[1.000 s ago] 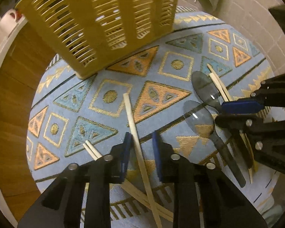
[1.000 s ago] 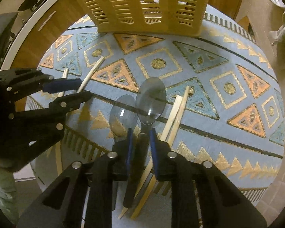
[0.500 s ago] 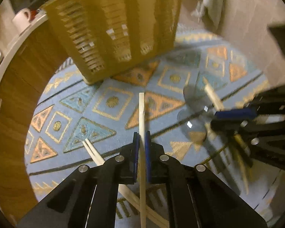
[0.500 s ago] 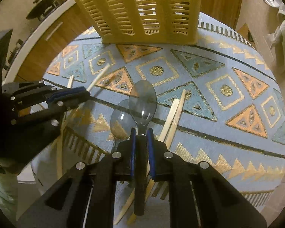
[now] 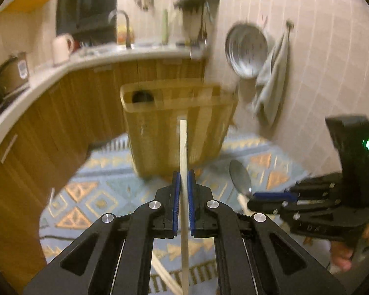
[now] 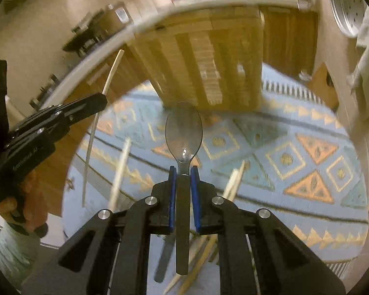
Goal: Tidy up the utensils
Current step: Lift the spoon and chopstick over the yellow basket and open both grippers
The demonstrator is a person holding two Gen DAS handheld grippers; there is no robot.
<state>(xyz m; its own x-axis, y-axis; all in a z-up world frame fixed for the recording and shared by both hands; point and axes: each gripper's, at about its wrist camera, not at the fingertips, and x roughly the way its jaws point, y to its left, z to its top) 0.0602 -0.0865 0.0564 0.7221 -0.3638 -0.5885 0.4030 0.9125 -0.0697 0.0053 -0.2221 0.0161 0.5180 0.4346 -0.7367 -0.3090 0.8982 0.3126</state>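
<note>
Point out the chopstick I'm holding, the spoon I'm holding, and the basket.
chopstick (image 5: 183,152), left wrist view, shaft above the pads.
spoon (image 6: 184,130), right wrist view, centre of bowl.
basket (image 5: 160,145), left wrist view, front wall.

Faint white lettering on the left claw (image 6: 99,104) body, too blurred to read

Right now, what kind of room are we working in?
Most likely a home kitchen. A curved countertop runs over wooden cabinets, with a faucet at a sink, and a metal colander hangs on the tiled wall beside a towel.
</note>
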